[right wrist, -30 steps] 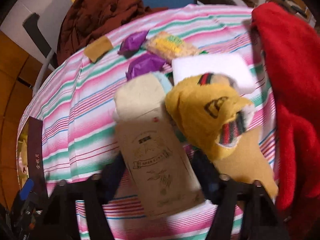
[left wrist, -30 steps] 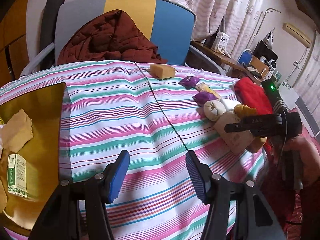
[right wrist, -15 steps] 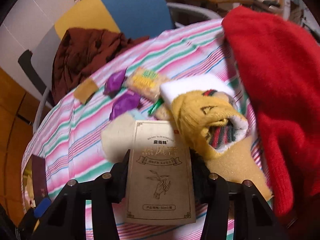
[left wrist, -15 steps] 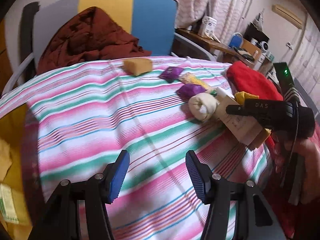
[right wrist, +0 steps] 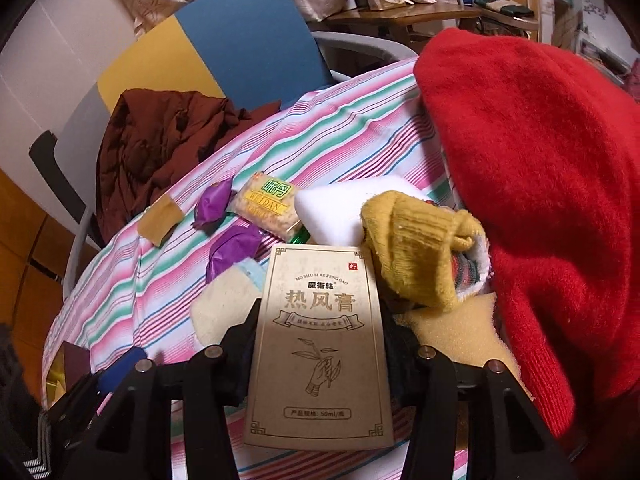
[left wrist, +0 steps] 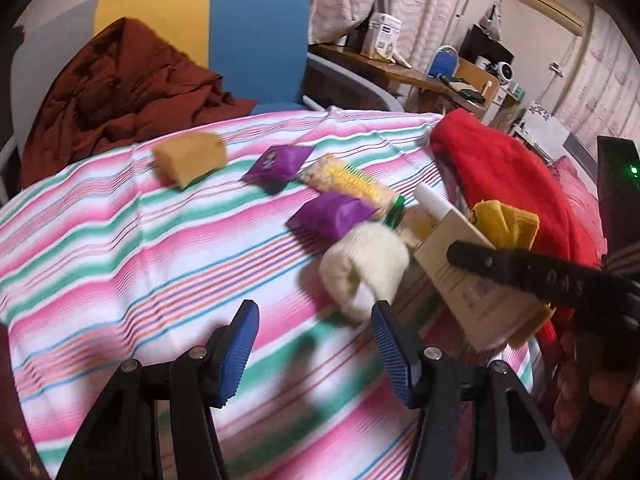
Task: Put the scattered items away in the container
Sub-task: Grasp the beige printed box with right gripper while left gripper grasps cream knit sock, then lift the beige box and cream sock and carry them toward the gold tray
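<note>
Right gripper clamps beige box, long axis forward; left gripper agape.

straight ahead of your left gripper it's bare striped cloth, easy passage. the cream sock roll sits just off its right finger. your right gripper is hemmed in: yellow sock and red sweater crowd its right side.

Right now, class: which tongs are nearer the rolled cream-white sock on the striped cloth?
Right. The right tongs, shut on the tan cardboard box, sit right beside the rolled cream-white sock; the open left tongs hover short of it.
</note>
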A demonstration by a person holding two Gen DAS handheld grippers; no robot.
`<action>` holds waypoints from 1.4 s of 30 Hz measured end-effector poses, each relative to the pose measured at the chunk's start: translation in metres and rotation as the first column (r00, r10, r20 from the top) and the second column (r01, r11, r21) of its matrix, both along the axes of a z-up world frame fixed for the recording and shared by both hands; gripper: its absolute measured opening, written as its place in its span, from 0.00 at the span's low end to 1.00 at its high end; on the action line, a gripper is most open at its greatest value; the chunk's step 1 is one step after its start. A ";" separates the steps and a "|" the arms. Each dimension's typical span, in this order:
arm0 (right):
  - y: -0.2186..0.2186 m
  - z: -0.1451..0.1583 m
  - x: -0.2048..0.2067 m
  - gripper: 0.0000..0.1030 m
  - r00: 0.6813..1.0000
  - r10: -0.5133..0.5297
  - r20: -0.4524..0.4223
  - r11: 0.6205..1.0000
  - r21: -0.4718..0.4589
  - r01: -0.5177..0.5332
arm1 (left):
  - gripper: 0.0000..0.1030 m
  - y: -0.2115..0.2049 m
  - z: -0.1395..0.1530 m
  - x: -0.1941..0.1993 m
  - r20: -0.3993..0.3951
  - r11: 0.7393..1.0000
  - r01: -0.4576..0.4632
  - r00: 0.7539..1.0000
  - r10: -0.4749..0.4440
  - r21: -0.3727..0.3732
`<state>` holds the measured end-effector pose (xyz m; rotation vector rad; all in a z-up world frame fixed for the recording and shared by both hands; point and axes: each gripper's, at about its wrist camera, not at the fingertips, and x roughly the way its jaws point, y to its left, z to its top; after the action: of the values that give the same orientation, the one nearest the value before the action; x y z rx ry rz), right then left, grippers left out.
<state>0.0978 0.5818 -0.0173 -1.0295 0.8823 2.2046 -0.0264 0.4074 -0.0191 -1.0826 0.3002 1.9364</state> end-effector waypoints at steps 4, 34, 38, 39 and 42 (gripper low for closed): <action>0.001 0.000 0.002 0.50 1.000 -0.006 -0.009 1.000 -0.007 0.006 | 0.58 0.026 -0.004 0.004 -0.060 0.995 0.098 0.993 -0.099 -0.032; -0.021 -0.003 -0.018 0.50 0.984 0.168 -0.055 0.985 -0.031 -0.170 | 0.51 -0.078 -0.034 0.008 0.045 0.972 -0.111 0.994 0.104 0.206; -0.032 -0.004 -0.025 0.50 0.966 0.242 -0.094 0.967 -0.056 -0.248 | 0.51 -0.094 -0.036 0.010 0.077 0.962 -0.139 0.989 0.124 0.233; -0.034 -0.004 -0.026 0.50 0.963 0.249 -0.098 0.965 -0.056 -0.255 | 0.51 -0.098 -0.036 0.011 0.083 0.960 -0.150 0.988 0.133 0.235; -0.039 -0.003 -0.029 0.50 0.958 0.269 -0.102 0.960 -0.044 -0.275 | 0.51 -0.111 -0.036 0.011 0.109 0.952 -0.183 0.981 0.161 0.244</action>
<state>0.0693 0.5428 -0.0203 -1.1395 0.8952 2.4880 -0.0153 0.2969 -0.0546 -1.0475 -0.0934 2.0083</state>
